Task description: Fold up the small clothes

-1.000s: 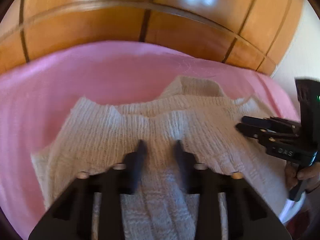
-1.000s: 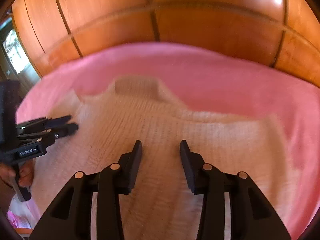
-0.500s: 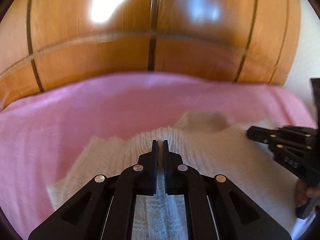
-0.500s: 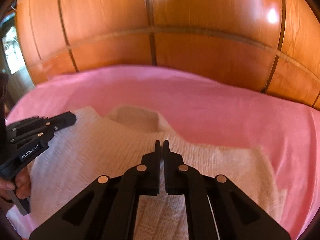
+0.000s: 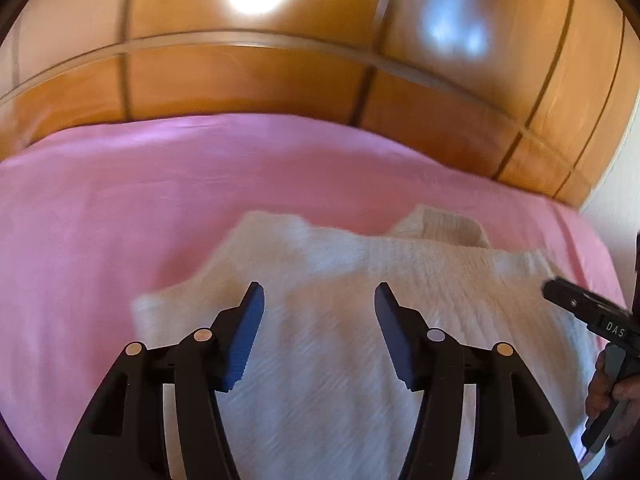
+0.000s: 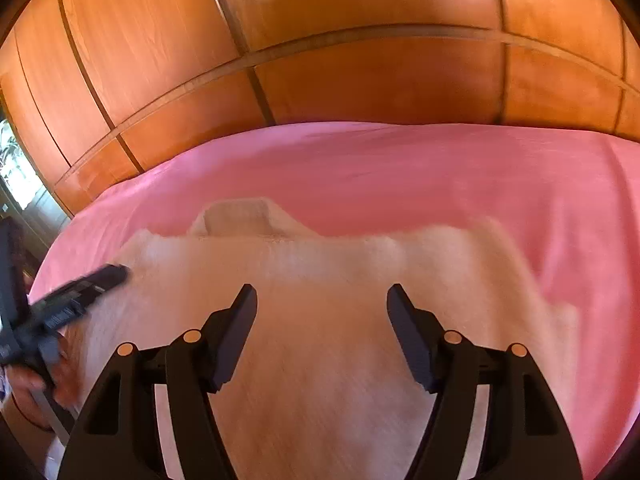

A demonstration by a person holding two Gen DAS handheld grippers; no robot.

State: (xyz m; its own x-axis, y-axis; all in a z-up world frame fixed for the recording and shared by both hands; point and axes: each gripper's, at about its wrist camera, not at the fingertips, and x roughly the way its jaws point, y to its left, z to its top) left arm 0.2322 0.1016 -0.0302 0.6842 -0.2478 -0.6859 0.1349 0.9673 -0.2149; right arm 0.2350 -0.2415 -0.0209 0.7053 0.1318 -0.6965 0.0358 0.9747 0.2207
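Between and just beyond the spread fingers of the left gripper [image 5: 319, 294] and the right gripper [image 6: 322, 294] lies the cream knit sweater [image 5: 360, 320], flat on the pink sheet [image 5: 120, 200]. Both sets of jaws have just been opening, with nothing between them. A fold looks just laid; next comes picking a fresh edge to pinch. Farther off stands a wooden headboard [image 6: 360, 80].

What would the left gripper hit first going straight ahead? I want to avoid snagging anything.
Most likely the white sweater: the left gripper stands open, angled down over it, nothing between; depth is unclear.
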